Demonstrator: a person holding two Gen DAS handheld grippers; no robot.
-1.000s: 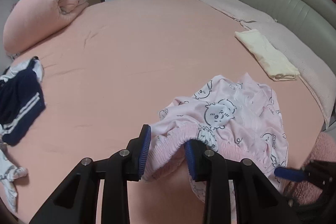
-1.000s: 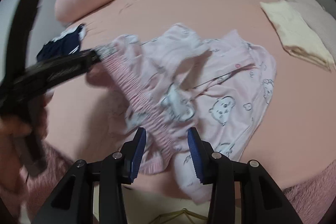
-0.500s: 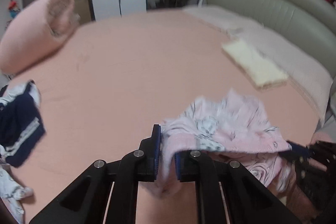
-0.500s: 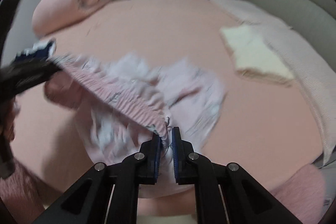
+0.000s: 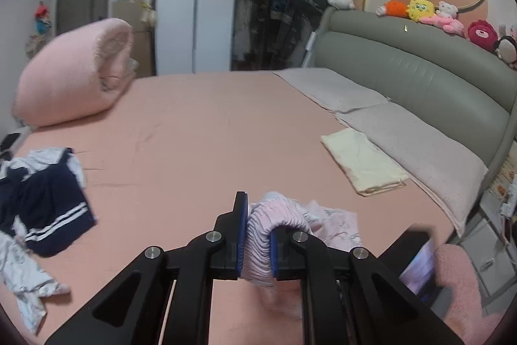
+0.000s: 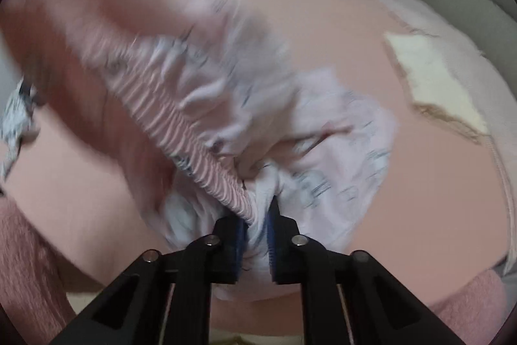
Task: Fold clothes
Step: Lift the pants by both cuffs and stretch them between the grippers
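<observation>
Here the pink printed pyjama bottoms hang lifted above the pink bed sheet, their ribbed waistband stretched between the two tools. The left gripper is clamped on one bunched stretch of that band; the right gripper pinches another (its view is smeared with blur). Well apart lie a folded cream garment, a navy striped garment and a rolled pink quilt.
</observation>
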